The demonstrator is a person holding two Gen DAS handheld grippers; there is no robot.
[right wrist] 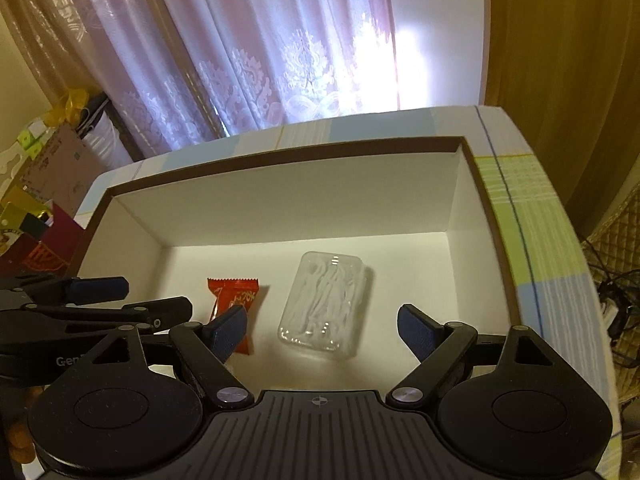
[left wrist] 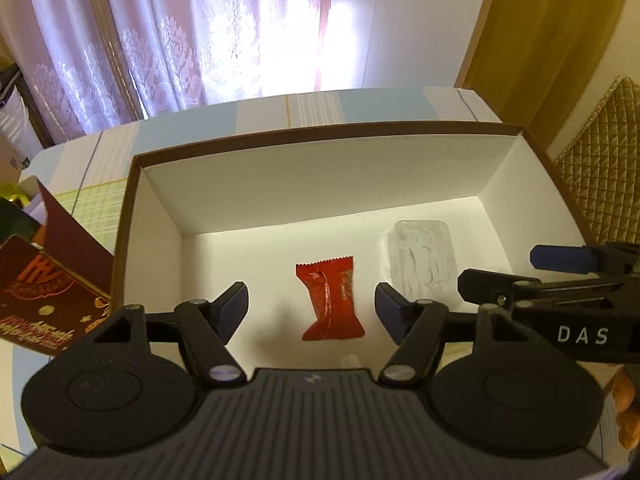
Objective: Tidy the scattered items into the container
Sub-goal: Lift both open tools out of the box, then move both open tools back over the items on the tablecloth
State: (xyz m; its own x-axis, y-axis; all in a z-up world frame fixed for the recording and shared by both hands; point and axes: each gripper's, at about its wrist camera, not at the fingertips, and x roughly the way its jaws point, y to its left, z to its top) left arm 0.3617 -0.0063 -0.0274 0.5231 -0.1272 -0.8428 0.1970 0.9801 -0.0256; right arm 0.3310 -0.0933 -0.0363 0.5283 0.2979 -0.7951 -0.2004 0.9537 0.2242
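Note:
An open cardboard box, white inside with a brown rim, stands on the table. On its floor lie a red candy wrapper and a clear plastic case of white picks. My left gripper hangs open above the candy, nothing between its fingers. My right gripper is open above the clear case, empty too. Each gripper shows at the side of the other's view: the right one, the left one.
The table wears a pastel checked cloth. A dark red printed box lid leans at the left of the box. Lace curtains hang behind, a quilted chair back stands at the right, and cartons pile at the far left.

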